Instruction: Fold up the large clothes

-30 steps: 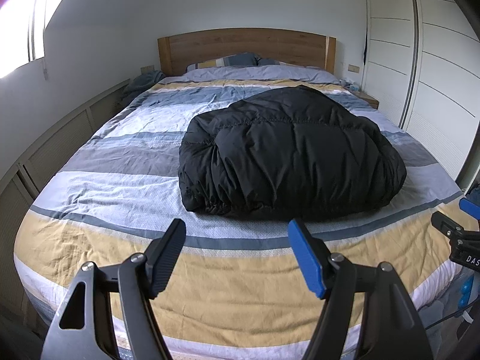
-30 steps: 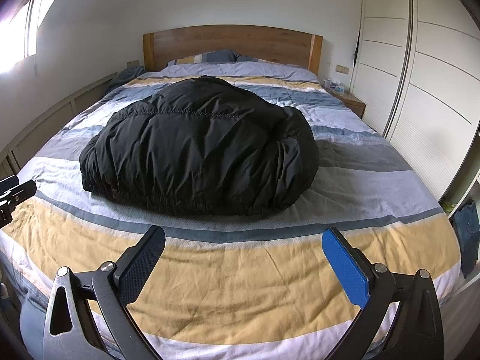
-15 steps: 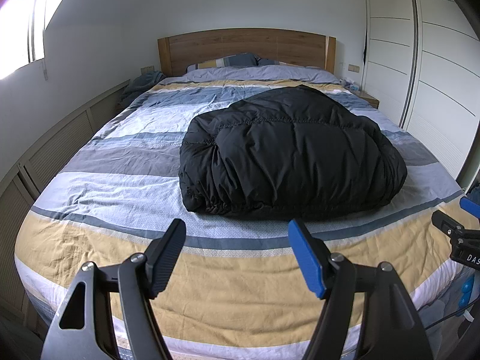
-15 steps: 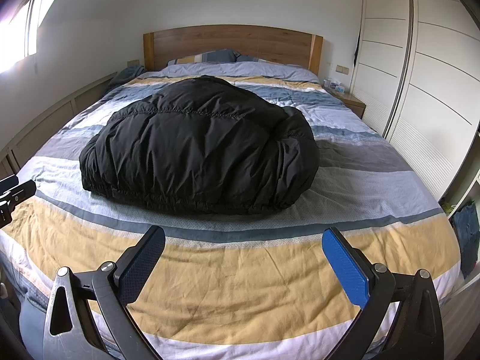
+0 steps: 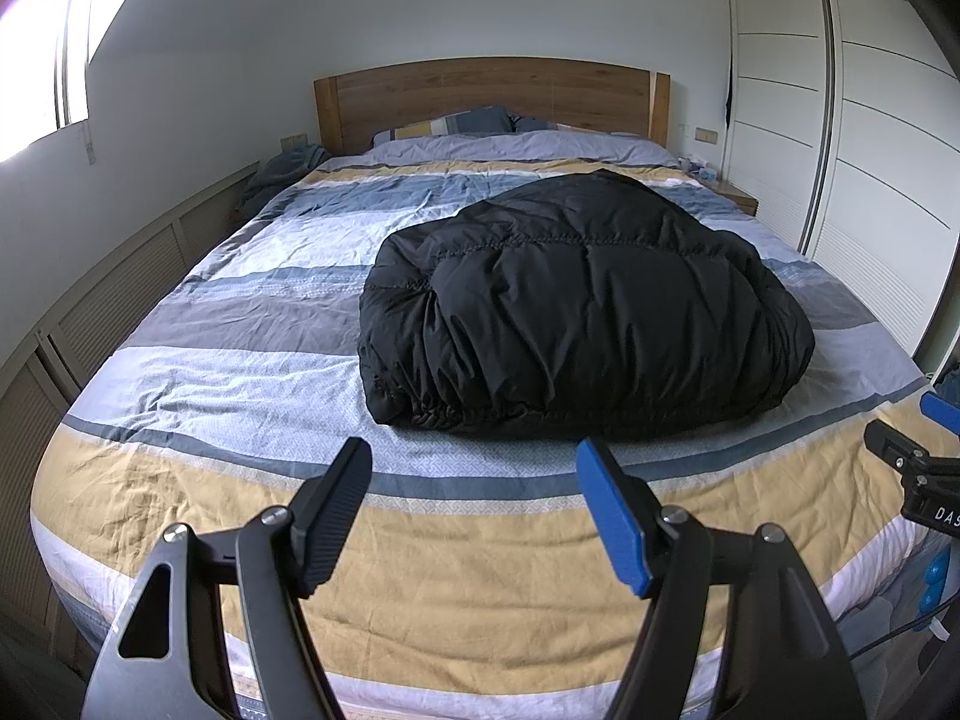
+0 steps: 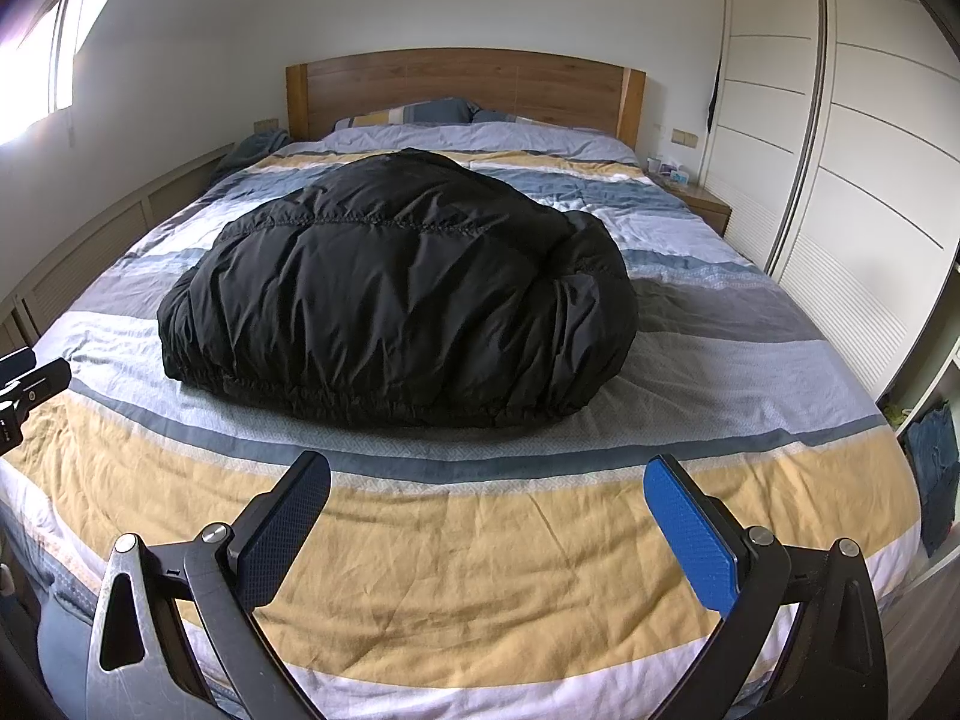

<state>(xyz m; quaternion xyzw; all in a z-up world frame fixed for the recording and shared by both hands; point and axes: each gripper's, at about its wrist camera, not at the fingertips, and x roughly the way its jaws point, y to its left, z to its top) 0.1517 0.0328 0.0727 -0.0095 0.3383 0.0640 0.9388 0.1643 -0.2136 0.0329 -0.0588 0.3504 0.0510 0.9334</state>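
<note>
Nearest to the foot of the bed, the left claw is hovering over the yellow band of the striped duvet, its two fingers spread apart and gripping nothing. The right claw is hanging beside it over the same yellow band, spread wider still and likewise released; one of its dark fingertips is showing on the left and a blue pad on the other side. Neither claw is touching the cover.

Beyond them, past a grey-blue stripe, the black puffer jacket is lying on the bed as a rounded, bundled heap, its gathered hem facing the foot of the bed. It is sitting around the middle of the bed's length and well apart from both claws.

Farther back, pillows are leaning against the wooden headboard. To the right of the headboard a small nightstand is carrying a few small items too tiny to tell, and a white wardrobe is running along that side of the bed.
</note>
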